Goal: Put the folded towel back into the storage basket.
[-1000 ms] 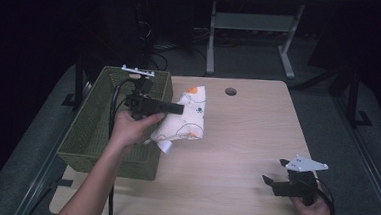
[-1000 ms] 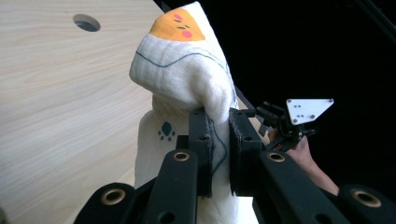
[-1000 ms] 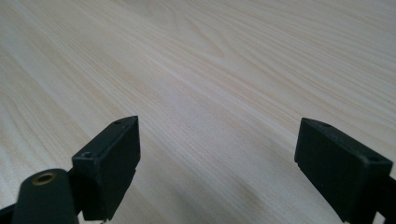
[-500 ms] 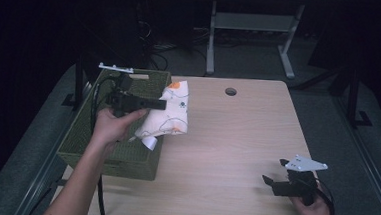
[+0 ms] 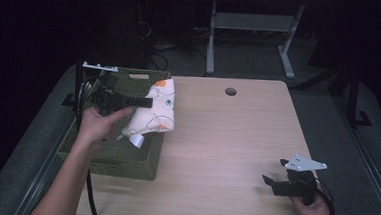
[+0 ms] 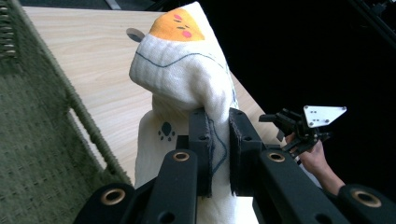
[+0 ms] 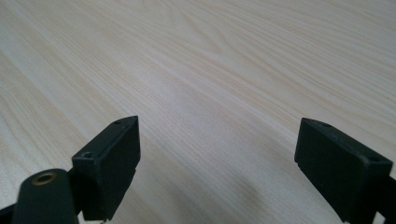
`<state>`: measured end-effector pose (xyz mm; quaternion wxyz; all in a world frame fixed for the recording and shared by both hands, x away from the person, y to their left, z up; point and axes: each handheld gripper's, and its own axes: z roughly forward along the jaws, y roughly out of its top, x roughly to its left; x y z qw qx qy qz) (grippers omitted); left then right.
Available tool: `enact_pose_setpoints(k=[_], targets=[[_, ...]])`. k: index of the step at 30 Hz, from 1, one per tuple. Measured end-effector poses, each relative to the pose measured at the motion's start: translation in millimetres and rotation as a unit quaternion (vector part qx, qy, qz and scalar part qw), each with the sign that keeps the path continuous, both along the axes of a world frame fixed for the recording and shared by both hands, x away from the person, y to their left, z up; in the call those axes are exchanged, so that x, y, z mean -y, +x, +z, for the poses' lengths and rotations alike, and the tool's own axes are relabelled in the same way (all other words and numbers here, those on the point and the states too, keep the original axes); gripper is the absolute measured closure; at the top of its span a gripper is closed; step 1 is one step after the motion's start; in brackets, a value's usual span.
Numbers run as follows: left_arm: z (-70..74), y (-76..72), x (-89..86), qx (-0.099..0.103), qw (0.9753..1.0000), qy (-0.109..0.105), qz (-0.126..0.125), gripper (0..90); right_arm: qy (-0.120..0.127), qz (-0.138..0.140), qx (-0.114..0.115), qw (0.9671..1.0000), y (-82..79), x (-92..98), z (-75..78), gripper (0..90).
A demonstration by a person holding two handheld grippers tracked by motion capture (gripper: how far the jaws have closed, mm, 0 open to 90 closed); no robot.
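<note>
Now, here is each thing.
Left gripper [image 6: 218, 154]: its two black jaws are pinched tight on a fold of the white cloth [image 6: 187, 79]. In the high view the left gripper [image 5: 146, 103] is up in the air over the right edge of the green basket [image 5: 125, 156].
White cloth: it hangs from the jaws, partly over the basket and partly over the table [image 5: 226, 140]. The left gripper view shows things the high view does not show well: an orange face with pink cheeks at the top of the cloth, a dark paw print lower down, and a thin blue stitched line.
Right gripper [image 7: 217, 168]: its jaws are wide apart with nothing between them, just bare pale wood below. The high view shows the right gripper [image 5: 269, 182] low at the near right corner of the table, well apart from the cloth.
Green basket: it sits at the table's left edge.
What is different: half a second ago the cloth was a bit more to the right. Now the left gripper and cloth are farther left, more over the basket. The right gripper is in the same spot.
</note>
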<state>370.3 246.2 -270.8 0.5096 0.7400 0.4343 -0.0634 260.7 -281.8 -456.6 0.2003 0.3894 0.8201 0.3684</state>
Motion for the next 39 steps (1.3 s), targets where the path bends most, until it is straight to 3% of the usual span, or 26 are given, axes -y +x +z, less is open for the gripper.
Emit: enact_pose_setpoints(k=[39], targets=[[-11.9,10.1,-59.9,-0.008,0.9996,0.026,0.01,82.3,-0.008,-0.007,-0.006,0.9999,4.0,1.4,-2.9,13.9]])
